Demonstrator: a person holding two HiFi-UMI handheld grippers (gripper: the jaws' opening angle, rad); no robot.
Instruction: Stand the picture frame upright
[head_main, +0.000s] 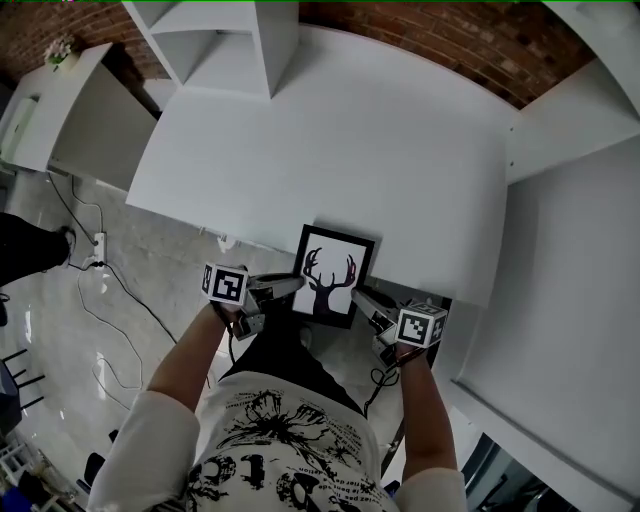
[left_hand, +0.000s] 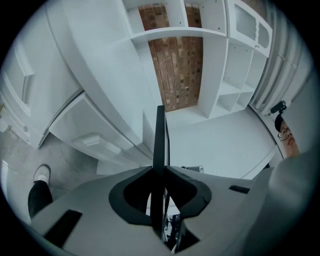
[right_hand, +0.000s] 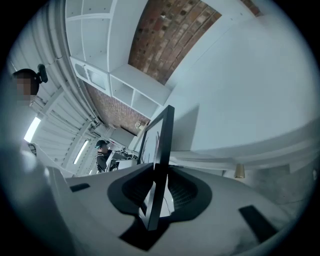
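Observation:
A black picture frame (head_main: 333, 275) with a deer-head silhouette hangs over the front edge of the white table (head_main: 350, 150), tilted back a little, its picture facing up toward the head camera. My left gripper (head_main: 287, 288) is shut on its left side and my right gripper (head_main: 366, 301) on its right side. The left gripper view shows the frame (left_hand: 160, 145) edge-on, running straight up between the two pads of my left gripper (left_hand: 159, 172). In the right gripper view the frame (right_hand: 163, 145) leans slightly right, pinched by my right gripper (right_hand: 159, 176).
White shelving (head_main: 230, 40) stands at the table's back before a brick wall. A white cabinet (head_main: 570, 300) flanks the right side. Cables and a power strip (head_main: 98, 250) lie on the glossy floor at left. A person (right_hand: 103, 152) stands far off.

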